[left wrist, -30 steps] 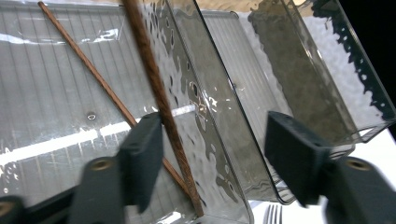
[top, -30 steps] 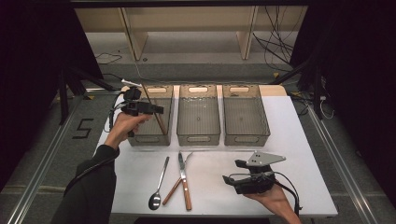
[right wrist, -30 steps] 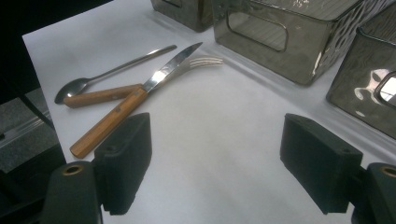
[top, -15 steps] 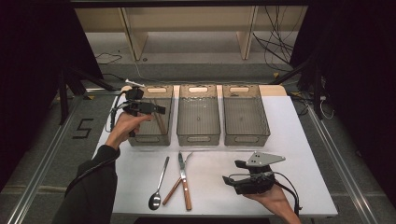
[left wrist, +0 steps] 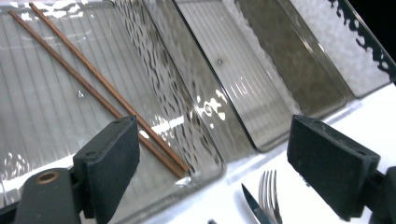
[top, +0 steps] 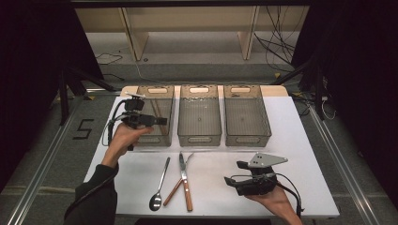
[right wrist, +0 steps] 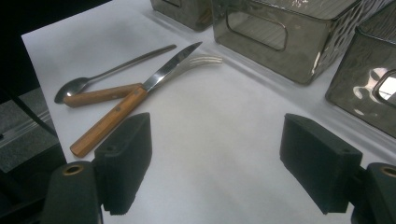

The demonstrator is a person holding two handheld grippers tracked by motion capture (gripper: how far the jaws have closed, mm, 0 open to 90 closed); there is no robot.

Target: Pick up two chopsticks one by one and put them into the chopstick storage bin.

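Your left hand-held gripper (top: 159,121) hangs over the left bin (top: 155,93), the one nearest the far-left corner of the tabletop (top: 300,140). Its jaws stand wide apart with nothing between the pads; they have just been opening. In the left gripper view, the pair of chopsticks (left wrist: 98,88) lies side by side on the ribbed floor of that bin, running diagonally, with one end close to the bin's near corner, and the left pad (left wrist: 112,158) sits in front of it without touching.

Two more smoky clear bins stand in the same row along the far edge: the middle bin (top: 199,138) and the right bin (top: 247,138), side by side with narrow gaps.

Your right hand-held gripper (top: 232,173) is low near the front-right part of the tabletop, held in your right hand (top: 272,201), with the grey three-cornered plate on top. Its jaws are also spread apart and clamp nothing; the right gripper view has bare white tabletop between the pads.

Toward the front edge, left of centre, lie the spoon (top: 160,185), the wooden-handled knife (top: 184,180) and the wooden-handled fork (top: 180,180). The knife and fork cross each other, and the spoon lies just beside them on the left, bowl toward the front edge.
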